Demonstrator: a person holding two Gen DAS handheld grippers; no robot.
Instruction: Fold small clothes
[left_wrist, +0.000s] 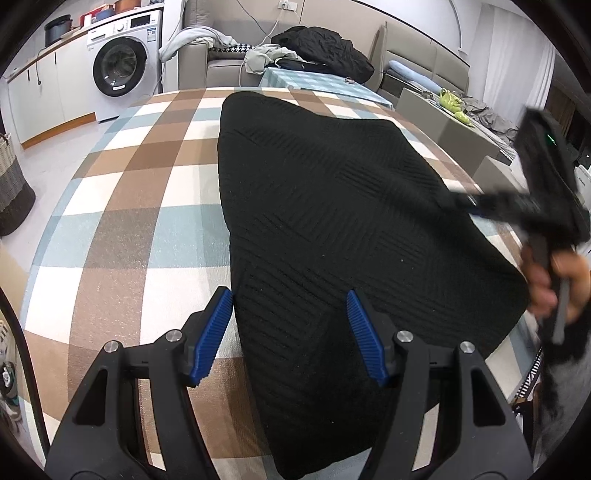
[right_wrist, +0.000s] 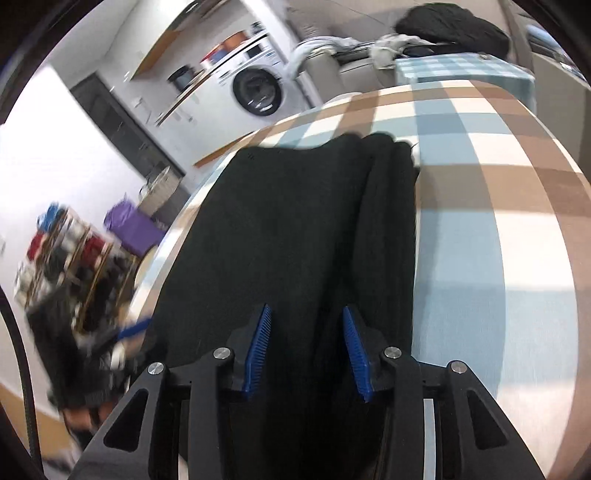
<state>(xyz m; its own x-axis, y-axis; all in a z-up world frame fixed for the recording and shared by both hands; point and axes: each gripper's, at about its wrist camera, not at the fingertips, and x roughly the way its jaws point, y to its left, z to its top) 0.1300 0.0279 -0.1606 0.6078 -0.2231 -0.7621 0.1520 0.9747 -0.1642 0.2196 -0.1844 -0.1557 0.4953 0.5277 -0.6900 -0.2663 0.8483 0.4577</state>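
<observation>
A black ribbed knit garment (left_wrist: 332, 221) lies folded on the checked tablecloth (left_wrist: 129, 206). My left gripper (left_wrist: 290, 301) is open just above its near left edge, with nothing between the blue pads. My right gripper (left_wrist: 469, 203) shows blurred at the garment's right edge in the left wrist view. In the right wrist view the right gripper (right_wrist: 306, 321) is open over the garment (right_wrist: 280, 229), whose folded layers stack along one side (right_wrist: 391, 206). The left gripper (right_wrist: 129, 330) shows blurred at the left there.
A washing machine (left_wrist: 122, 62) stands at the far left. A sofa with a black coat (left_wrist: 325, 48) and loose clothes lies behind the table. A woven basket (left_wrist: 11, 184) sits on the floor at left. A cluttered shelf (right_wrist: 74, 254) stands beyond the table edge.
</observation>
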